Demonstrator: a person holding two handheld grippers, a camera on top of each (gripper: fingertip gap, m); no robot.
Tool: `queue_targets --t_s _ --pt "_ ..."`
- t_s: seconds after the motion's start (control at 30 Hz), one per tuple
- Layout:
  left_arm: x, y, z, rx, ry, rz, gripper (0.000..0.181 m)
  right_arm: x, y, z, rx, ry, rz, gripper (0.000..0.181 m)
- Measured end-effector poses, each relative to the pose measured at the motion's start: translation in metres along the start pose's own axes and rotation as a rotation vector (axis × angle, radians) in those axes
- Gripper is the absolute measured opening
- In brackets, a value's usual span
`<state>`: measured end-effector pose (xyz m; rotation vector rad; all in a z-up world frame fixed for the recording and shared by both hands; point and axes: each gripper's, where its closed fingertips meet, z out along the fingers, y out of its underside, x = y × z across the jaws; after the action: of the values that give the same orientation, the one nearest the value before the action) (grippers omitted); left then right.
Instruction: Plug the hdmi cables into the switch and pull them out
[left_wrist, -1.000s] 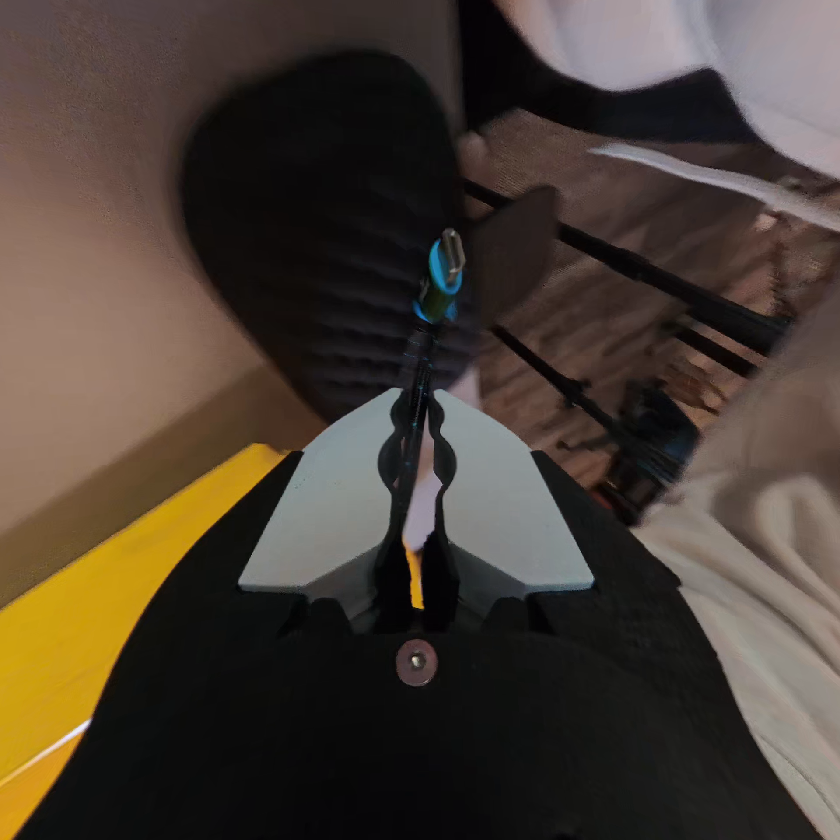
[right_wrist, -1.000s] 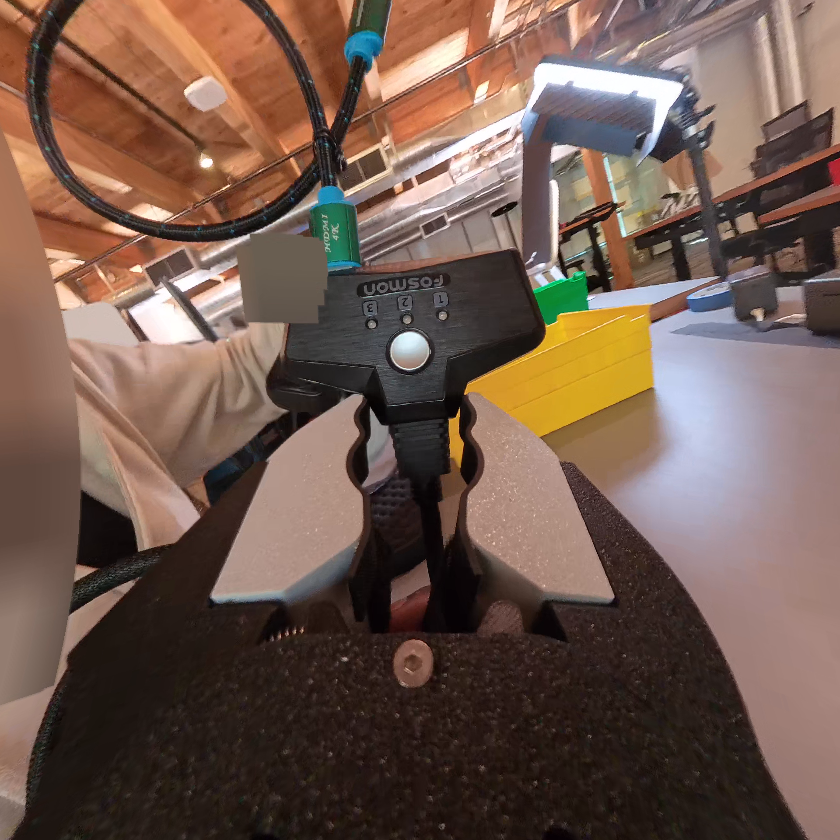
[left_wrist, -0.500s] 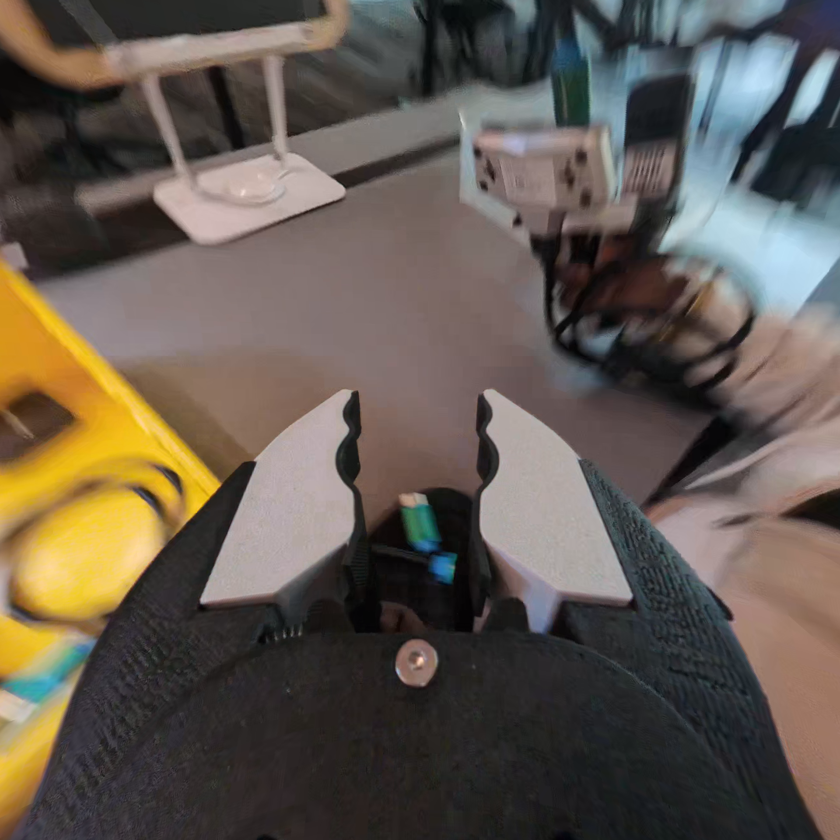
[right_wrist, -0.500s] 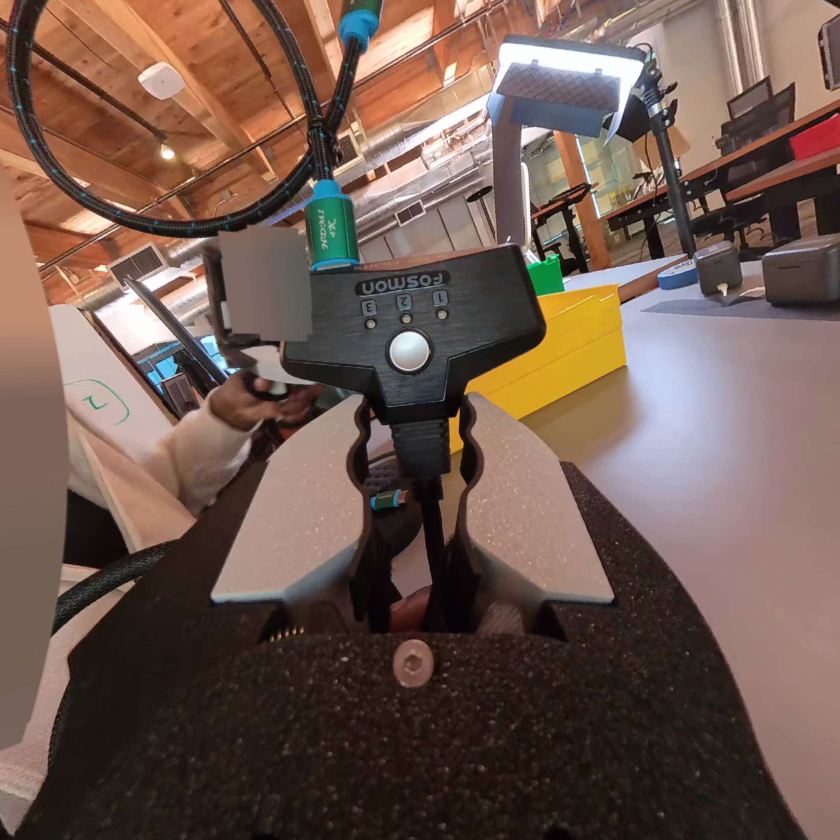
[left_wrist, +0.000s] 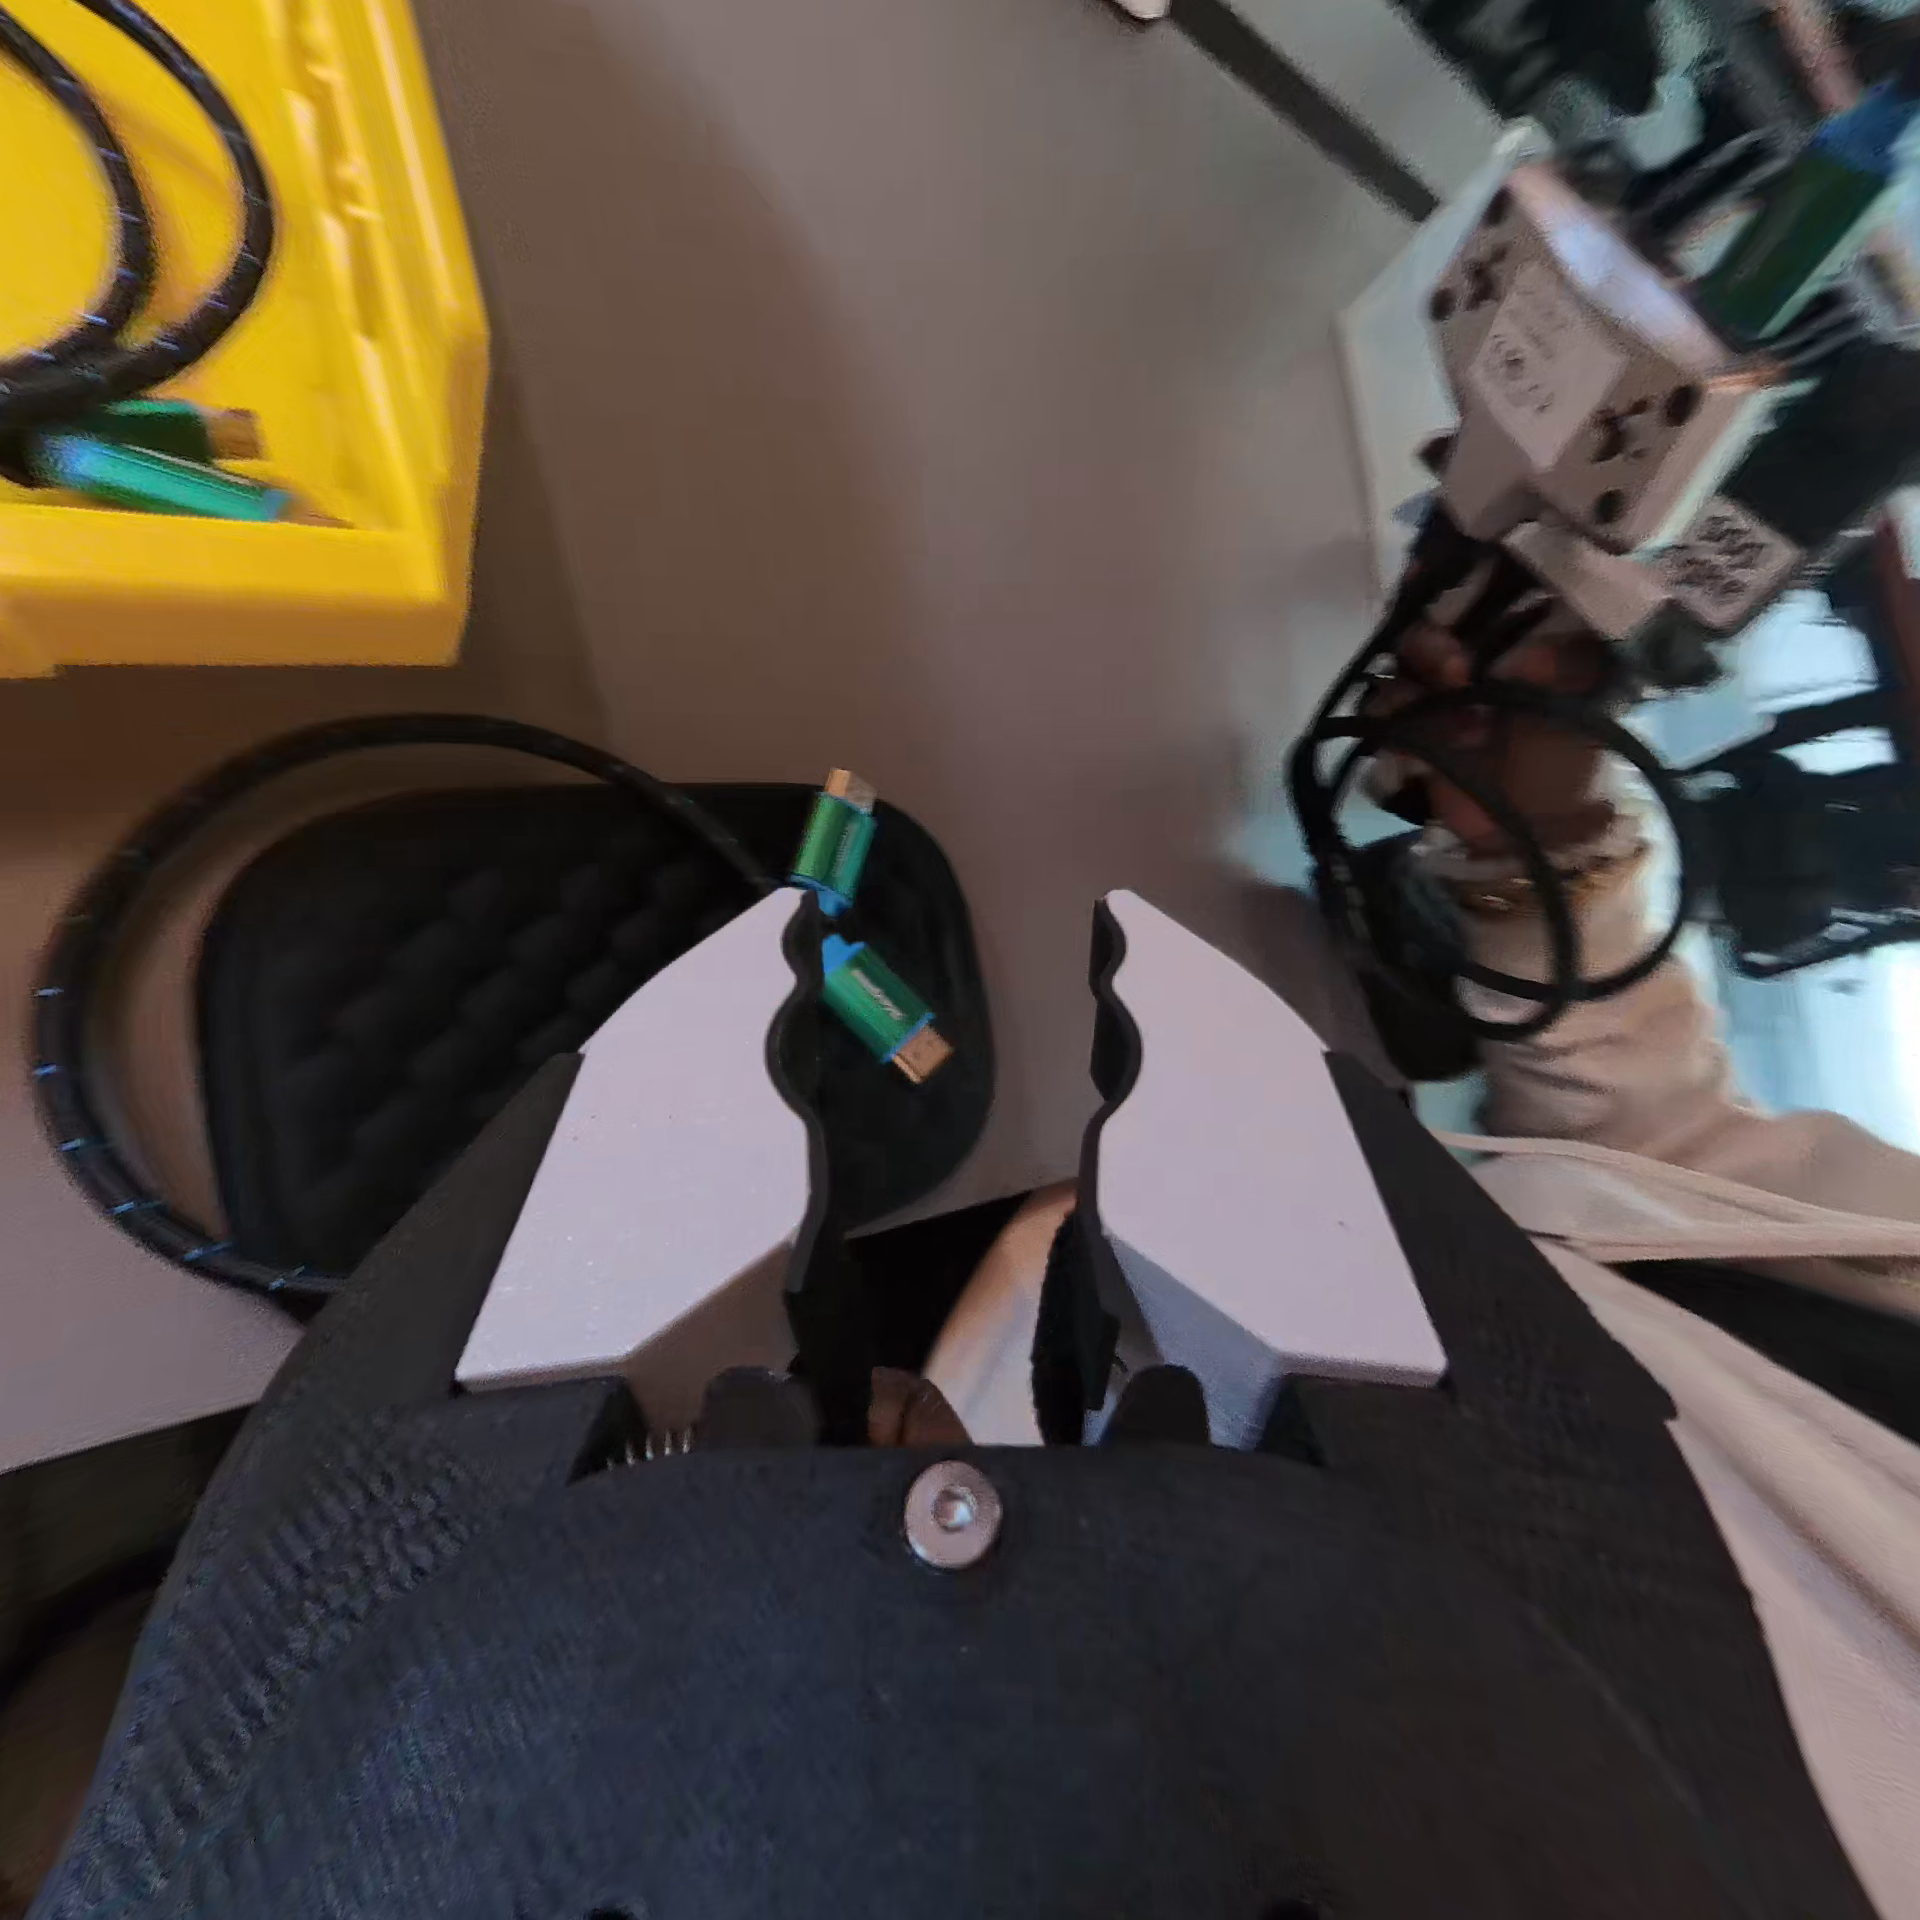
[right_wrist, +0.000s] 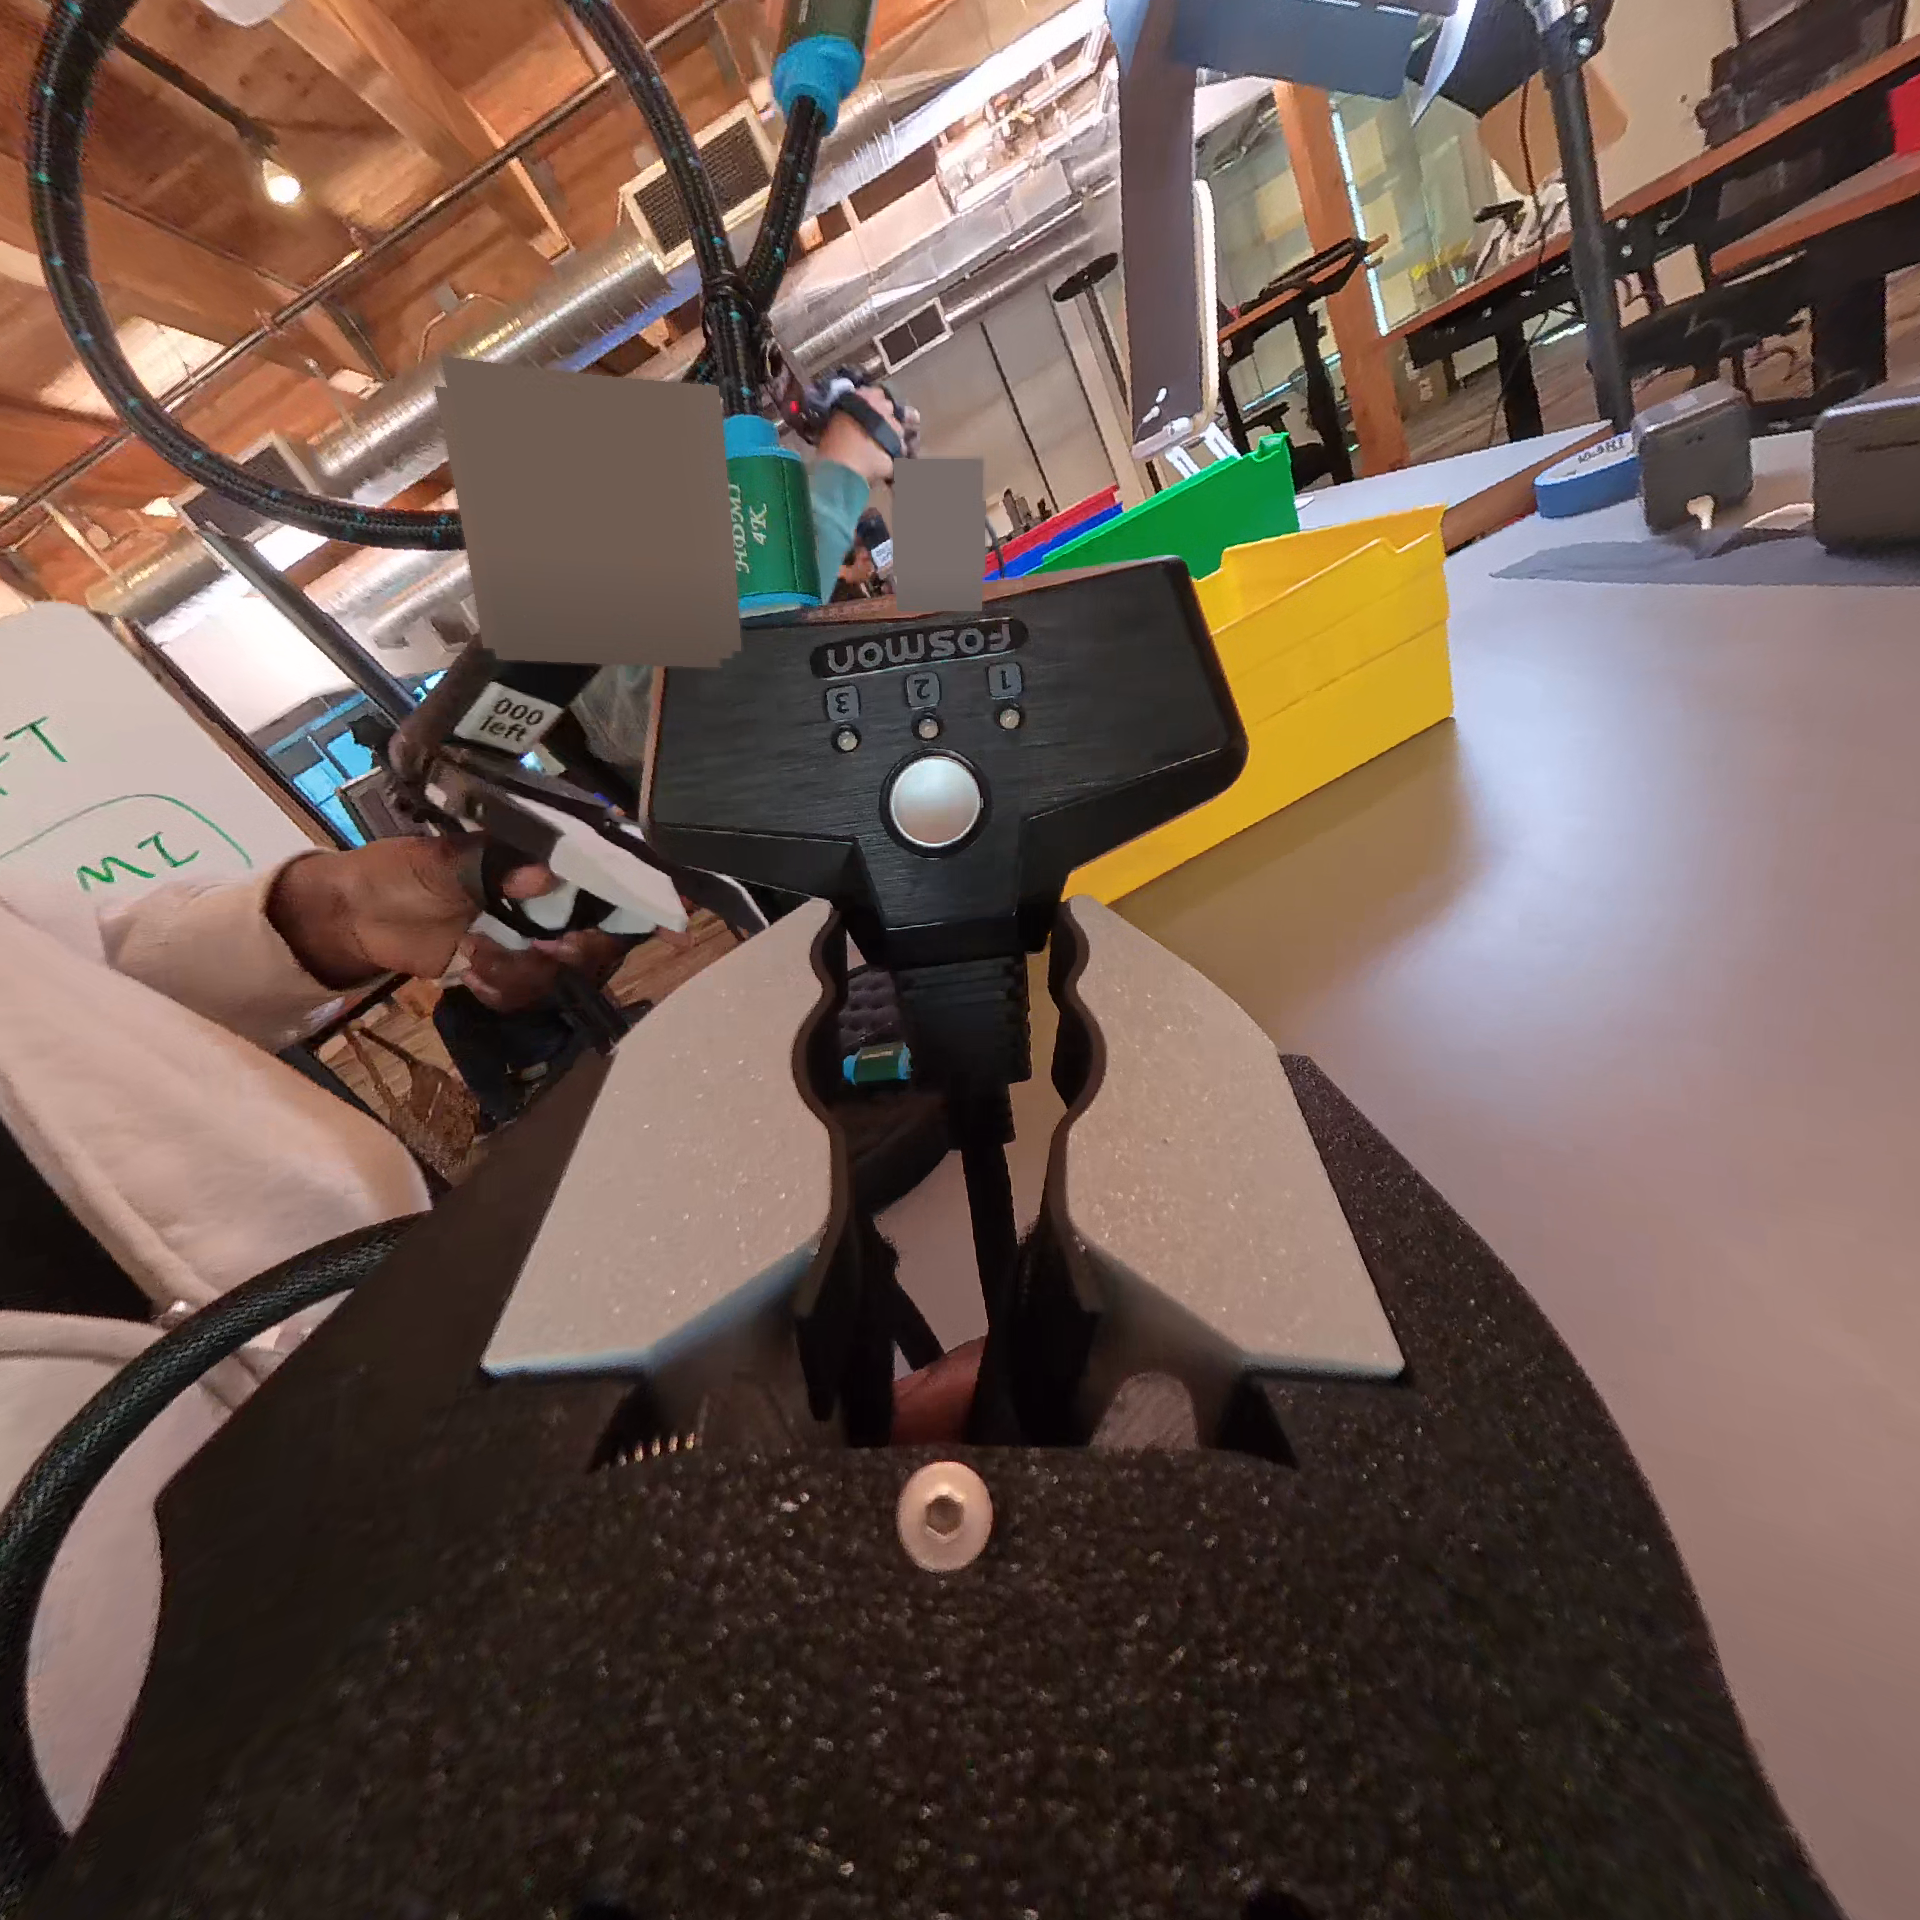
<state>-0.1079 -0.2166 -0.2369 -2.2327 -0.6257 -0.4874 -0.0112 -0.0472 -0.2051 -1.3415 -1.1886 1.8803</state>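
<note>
My left gripper is open and empty, just above a black pad at the table's edge. Two green HDMI plugs lie on the pad, just ahead of my left fingertip. Their black braided cable loops round the pad's left side. My right gripper is shut on the tail of the black HDMI switch and holds it upright in the air. One green HDMI plug sits in the switch's far-left port, and its cable arcs overhead.
A yellow bin at the upper left holds another braided cable with green plugs. The same yellow bin is right of the switch, with green, blue and red bins behind. The left gripper shows in a hand left of the switch. A sleeve lies at the right.
My left gripper let go of the cable plug it held, opened, and swung down to face the table. The plug now lies on the black pad. The right gripper still holds the switch.
</note>
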Motion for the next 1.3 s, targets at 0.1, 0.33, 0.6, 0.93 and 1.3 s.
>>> queue_targets --t_s 0.1,0.33,0.6,0.93,1.3 --pt "-0.008 0.015 0.010 -0.076 -0.077 -0.149 0.046 0.008 0.001 -0.005 0.025 0.033 0.056 0.038" --pt "-0.014 0.036 0.021 -0.291 -0.244 -0.406 0.044 0.031 0.001 -0.028 0.031 0.141 0.133 0.038" --pt "-0.021 0.046 0.045 -0.585 -0.387 -0.213 0.055 0.033 -0.003 -0.034 0.050 0.155 0.141 0.038" --pt "-0.045 0.056 0.049 -0.627 -0.421 -0.033 0.029 0.031 -0.015 -0.043 0.091 0.168 0.116 0.037" --pt "0.061 -0.041 0.038 0.084 0.262 0.117 0.017 0.029 -0.017 -0.041 0.099 0.158 0.069 0.037"
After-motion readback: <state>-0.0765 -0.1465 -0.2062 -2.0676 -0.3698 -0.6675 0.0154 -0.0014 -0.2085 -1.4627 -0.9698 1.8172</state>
